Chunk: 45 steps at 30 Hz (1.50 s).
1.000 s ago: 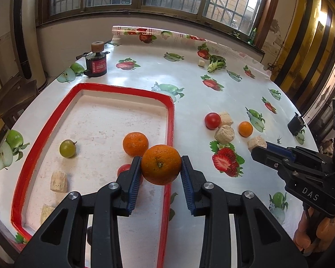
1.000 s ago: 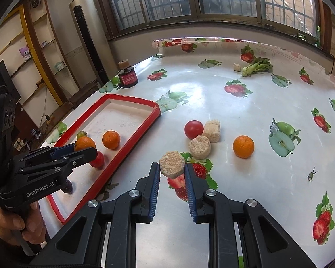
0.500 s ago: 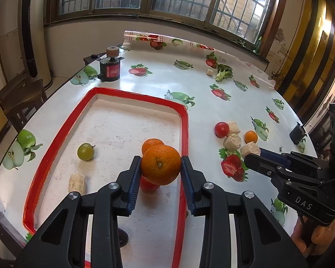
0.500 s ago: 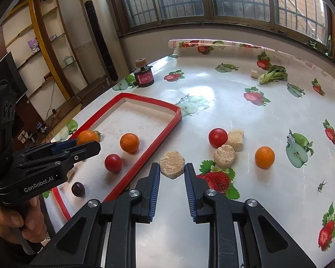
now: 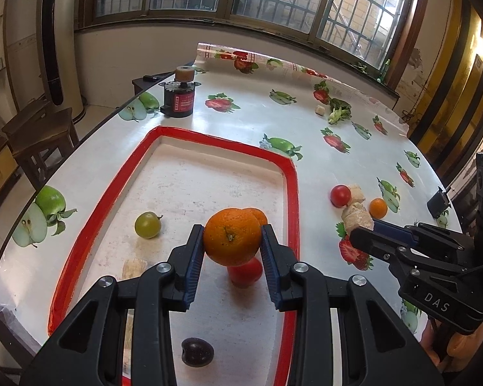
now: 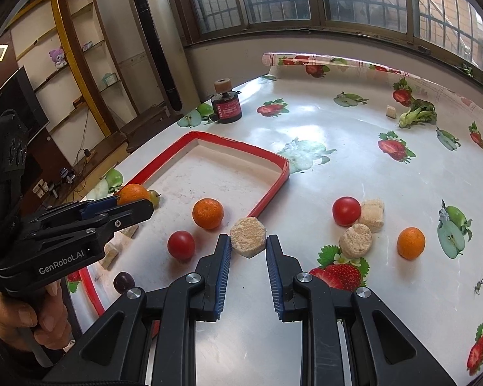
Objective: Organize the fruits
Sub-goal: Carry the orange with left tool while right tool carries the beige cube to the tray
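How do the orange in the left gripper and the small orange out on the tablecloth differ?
The held orange is clamped in the left gripper above the red-rimmed tray; the small orange lies loose on the tablecloth, outside the tray. The held one looks larger. Both are round and orange.

A black jar with a red label (image 5: 178, 99) stands near the table's (image 5: 306, 173) far edge, a wooden stool (image 5: 38, 135) beside.

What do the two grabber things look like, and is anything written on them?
Both are black plastic tools with two long fingers lined with ribbed blue pads and silver screws at the joints. The left gripper has "GenRobot.AI" in white letters on its side; the right gripper has "DAS". A boxy black block sits at the back of each. A bare hand holds the left one's handle; no sleeve shows.
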Tool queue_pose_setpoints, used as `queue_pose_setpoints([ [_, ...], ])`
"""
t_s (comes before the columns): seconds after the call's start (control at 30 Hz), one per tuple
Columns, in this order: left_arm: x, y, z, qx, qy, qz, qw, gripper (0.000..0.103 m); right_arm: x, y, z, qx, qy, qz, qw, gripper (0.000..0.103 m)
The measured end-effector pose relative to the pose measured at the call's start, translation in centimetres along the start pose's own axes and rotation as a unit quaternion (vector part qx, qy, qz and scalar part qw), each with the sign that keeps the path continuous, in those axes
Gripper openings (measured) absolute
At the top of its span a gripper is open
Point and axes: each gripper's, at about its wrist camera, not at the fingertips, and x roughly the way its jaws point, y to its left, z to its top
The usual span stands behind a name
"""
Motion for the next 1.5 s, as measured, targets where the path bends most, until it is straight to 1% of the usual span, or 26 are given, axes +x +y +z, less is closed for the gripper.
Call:
queue_pose_setpoints([
  [0.3, 0.4, 1.4, 1.1, -0.005, -0.002, 0.015, 0.9999, 0.032, 1.5, 0.5, 1.1, -0.005, 0.005, 0.011, 1.000, 0.023],
  [0.53, 1.5, 3.1, 2.4, -0.011, 0.007, 0.020, 0.9997, 0.032, 2.6, 0.6, 2.4, -0.005, 0.007, 0.019, 1.000, 0.023],
  [0.7, 3.0, 4.6, 4.4, -0.016, 0.019, 0.024, 0.9994, 0.032, 4.2, 1.0, 4.6, -0.006, 0.007, 0.028, 1.000, 0.023],
  [0.83, 5.0, 6.1, 5.6, -0.032, 0.040, 0.019, 0.9985, 0.032, 6.3, 1.5, 6.4, -0.011, 0.011, 0.026, 1.000, 0.023],
  [0.9, 5.9, 6.5, 5.9, -0.035, 0.050, 0.026, 0.9978, 0.032, 7.5, 1.6, 6.8, -0.008, 0.019, 0.025, 0.999, 0.023],
  [1.0, 6.9, 6.7, 6.0, -0.031, 0.058, 0.036, 0.9972, 0.032, 9.2, 1.7, 6.9, -0.007, 0.032, 0.023, 0.999, 0.023],
  [1.2, 8.4, 6.9, 5.5, -0.028, 0.080, 0.038, 0.9957, 0.032, 12.0, 1.6, 6.2, -0.012, 0.057, 0.019, 0.998, 0.023],
  [1.27, 9.0, 6.8, 5.1, -0.026, 0.089, 0.039, 0.9950, 0.032, 12.3, 1.6, 6.2, -0.017, 0.057, 0.011, 0.998, 0.025],
  [1.43, 10.2, 6.7, 4.5, -0.027, 0.106, 0.040, 0.9932, 0.032, 12.6, 1.4, 6.3, -0.023, 0.059, 0.008, 0.998, 0.025],
  [1.5, 10.2, 6.7, 4.4, -0.026, 0.103, 0.040, 0.9935, 0.032, 12.7, 1.2, 6.3, -0.022, 0.060, 0.006, 0.998, 0.025],
])
